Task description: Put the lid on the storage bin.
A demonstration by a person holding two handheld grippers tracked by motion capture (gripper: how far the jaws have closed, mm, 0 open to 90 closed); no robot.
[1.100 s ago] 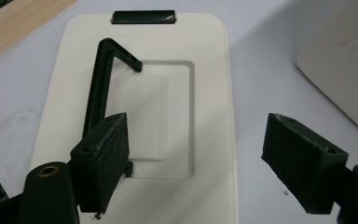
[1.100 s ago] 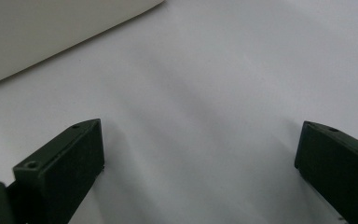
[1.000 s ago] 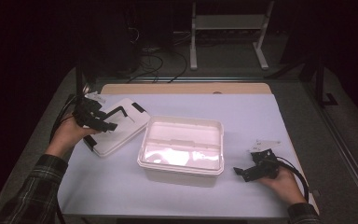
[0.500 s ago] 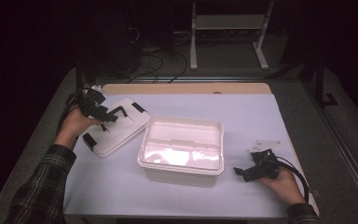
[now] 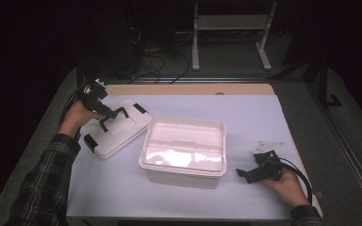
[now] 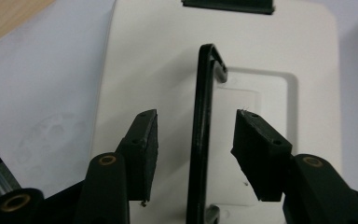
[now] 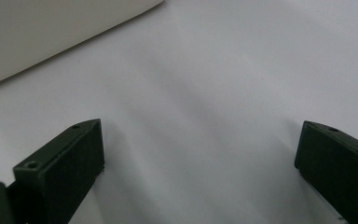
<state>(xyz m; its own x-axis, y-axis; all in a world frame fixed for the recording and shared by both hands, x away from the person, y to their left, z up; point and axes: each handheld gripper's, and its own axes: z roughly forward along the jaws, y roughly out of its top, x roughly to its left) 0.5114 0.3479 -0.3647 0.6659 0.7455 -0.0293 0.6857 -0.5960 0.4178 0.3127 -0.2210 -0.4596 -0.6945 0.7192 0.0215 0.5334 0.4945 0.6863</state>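
A white lid [image 5: 118,129] with black clips lies flat at the table's left. Its black handle [image 6: 200,140] stands up between the jaws of my left gripper [image 5: 113,117], which have just been closing. A gap shows on each side of the handle in the left gripper view, so the left gripper [image 6: 196,119] is open around it. An open white box [image 5: 184,150] sits mid-table. My right gripper [image 5: 244,174] rests on the table to the box's right. In the right gripper view its jaws [image 7: 200,127] stand wide open with nothing between them, and the box's corner [image 7: 51,32] shows at the top left.
A small white card [image 5: 266,143] lies just beyond the right gripper. A wooden strip [image 5: 193,89] runs along the table's far edge. On the dark floor behind stand a white frame [image 5: 231,28] and loose cables [image 5: 155,52].
The left hand has shifted toward the table's far side and lowered, bringing its jaws around the lid's handle and narrowing them. The right hand has kept still.
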